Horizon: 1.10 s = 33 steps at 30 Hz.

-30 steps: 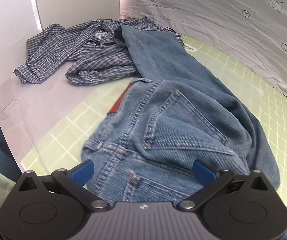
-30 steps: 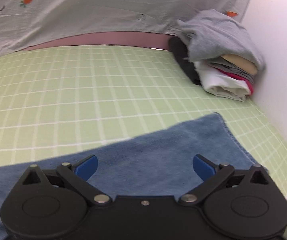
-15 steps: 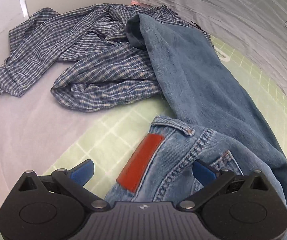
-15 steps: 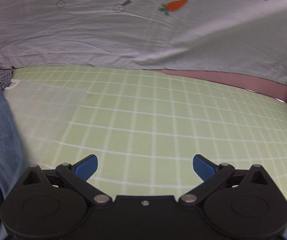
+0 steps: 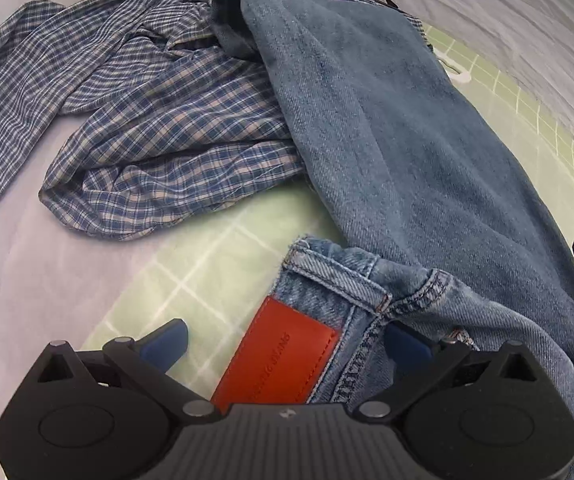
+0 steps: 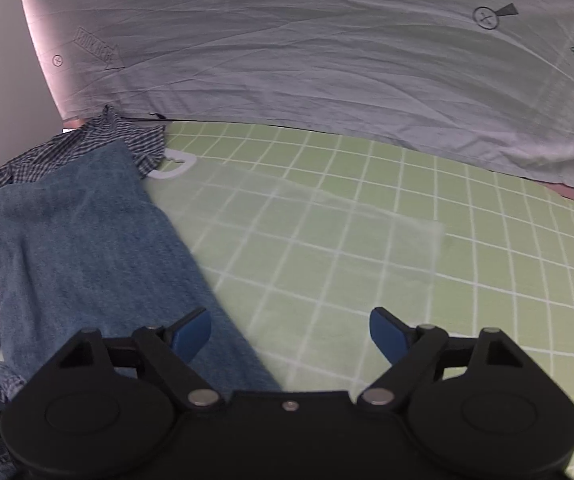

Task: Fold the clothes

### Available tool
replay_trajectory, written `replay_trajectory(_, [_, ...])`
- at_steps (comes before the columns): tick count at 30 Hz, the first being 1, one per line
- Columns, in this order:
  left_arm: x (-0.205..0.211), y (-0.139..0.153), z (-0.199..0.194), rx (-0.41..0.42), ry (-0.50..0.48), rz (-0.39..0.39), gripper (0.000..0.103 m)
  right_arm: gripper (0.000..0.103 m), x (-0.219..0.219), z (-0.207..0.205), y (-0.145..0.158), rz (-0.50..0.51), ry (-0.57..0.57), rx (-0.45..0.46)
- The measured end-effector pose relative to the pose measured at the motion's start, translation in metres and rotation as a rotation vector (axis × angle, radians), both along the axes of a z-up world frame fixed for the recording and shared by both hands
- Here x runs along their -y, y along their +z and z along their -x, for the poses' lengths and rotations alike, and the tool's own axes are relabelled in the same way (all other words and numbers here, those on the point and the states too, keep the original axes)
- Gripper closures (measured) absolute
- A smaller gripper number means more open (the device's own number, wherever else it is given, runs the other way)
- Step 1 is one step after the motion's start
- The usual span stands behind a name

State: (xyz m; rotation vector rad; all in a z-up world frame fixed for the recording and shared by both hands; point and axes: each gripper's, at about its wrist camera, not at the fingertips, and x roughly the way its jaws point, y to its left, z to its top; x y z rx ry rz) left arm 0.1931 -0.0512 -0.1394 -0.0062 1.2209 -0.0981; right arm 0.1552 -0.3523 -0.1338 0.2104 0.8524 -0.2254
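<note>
Nearer: one jeans (image 5: pixel 407 152), one shirt (image 5: pixel 135 112)

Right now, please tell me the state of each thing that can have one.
jeans: spread long, unfolded, leg end lying over the shirt
plaid shirt: crumpled
left tool: open, astride the waistband
right tool: open, closing, nothing gripped
</note>
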Motion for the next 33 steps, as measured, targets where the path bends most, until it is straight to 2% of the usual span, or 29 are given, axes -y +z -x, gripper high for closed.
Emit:
replay_trajectory(1, [0.001, 0.0, 0.0, 0.003, -0.007, -0.006, 0.0, 0.018, -0.005, -0.002, -0.001, -0.012, 0.02, 0.0])
replay_trajectory(3, [0.001, 0.0, 0.001, 0.011, -0.013, -0.009, 0.0, 0.028, -0.015, -0.008, -0.004, -0.023, 0.065, -0.011])
replay_trajectory(5, [0.0, 0.0, 0.002, 0.017, -0.015, -0.009, 0.0, 0.063, -0.024, -0.013, -0.01, 0.003, 0.115, -0.045])
replay_trajectory(6, [0.0, 0.0, 0.003, 0.02, -0.017, -0.009, 0.0, 0.07, -0.026, -0.014, -0.013, 0.012, 0.132, -0.057])
replay_trajectory(8, [-0.001, 0.0, 0.004, 0.028, -0.02, -0.01, 0.0, 0.096, -0.028, -0.012, -0.016, 0.013, 0.169, -0.056])
replay_trajectory(9, [-0.001, 0.0, 0.005, 0.032, -0.022, -0.011, 0.0, 0.101, -0.028, -0.011, -0.016, 0.016, 0.175, -0.056])
replay_trajectory(13, [-0.002, -0.001, 0.007, 0.048, -0.031, -0.021, 0.0, 0.102, -0.015, 0.006, -0.012, 0.084, 0.153, -0.049])
replay_trajectory(16, [-0.003, -0.001, 0.008, 0.053, -0.031, -0.025, 0.0, 0.102, 0.012, 0.029, -0.01, 0.165, 0.057, -0.067])
replay_trajectory(20, [-0.004, -0.001, 0.01, 0.064, -0.032, -0.028, 0.0, 0.102, 0.073, 0.092, -0.003, 0.222, -0.191, -0.116])
replay_trajectory(23, [-0.004, -0.001, 0.011, 0.069, -0.03, -0.029, 0.0, 0.102, 0.114, 0.157, -0.006, 0.344, -0.381, -0.234])
replay_trajectory(26, [-0.001, -0.001, 0.01, 0.066, -0.031, -0.03, 0.0, 0.101, 0.143, 0.22, -0.021, 0.313, -0.524, -0.352])
replay_trajectory(30, [0.0, -0.001, 0.007, 0.055, -0.033, -0.031, 0.0, 0.101, 0.138, 0.244, -0.02, 0.317, -0.486, -0.363])
replay_trajectory(31, [0.001, -0.001, 0.006, 0.052, -0.034, -0.031, 0.0, 0.097, 0.141, 0.243, -0.017, 0.298, -0.501, -0.339])
replay_trajectory(33, [0.001, 0.0, 0.005, 0.042, -0.036, -0.03, 0.0, 0.078, 0.151, 0.241, -0.01, 0.24, -0.548, -0.268])
